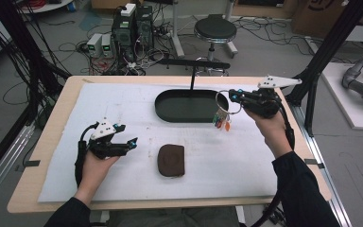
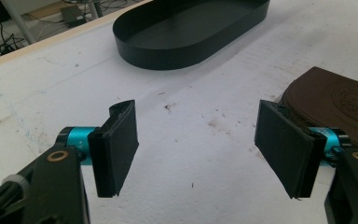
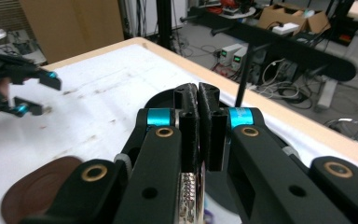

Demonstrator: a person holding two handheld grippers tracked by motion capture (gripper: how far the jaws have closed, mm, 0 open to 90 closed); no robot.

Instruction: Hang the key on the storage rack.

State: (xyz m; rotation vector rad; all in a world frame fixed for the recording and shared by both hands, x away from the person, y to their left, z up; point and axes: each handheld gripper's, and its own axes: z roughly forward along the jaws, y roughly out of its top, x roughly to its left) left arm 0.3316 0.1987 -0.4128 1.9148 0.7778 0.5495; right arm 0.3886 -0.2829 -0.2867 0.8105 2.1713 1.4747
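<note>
My right gripper [image 1: 234, 98] is raised at the right end of the black oval tray [image 1: 163, 111], shut on a metal key ring [image 1: 223, 101]. Small coloured tags [image 1: 222, 124] hang from the ring. In the right gripper view the jaws [image 3: 198, 100] are pressed together, with a bit of metal chain [image 3: 189, 196] low between them. My left gripper [image 1: 132, 143] rests low over the white mat at the left, open and holding nothing [image 2: 196, 149]. A brown leather pouch [image 1: 171, 160] lies flat on the mat just right of it [image 2: 335, 100].
A thin black post [image 1: 192, 78] with a horizontal bar [image 1: 194, 63] rises from the tray's far side. The white mat [image 1: 123, 104] covers most of the wooden table. Beyond the table stand a stool [image 1: 215, 29], electronics boxes and loose cables on the floor.
</note>
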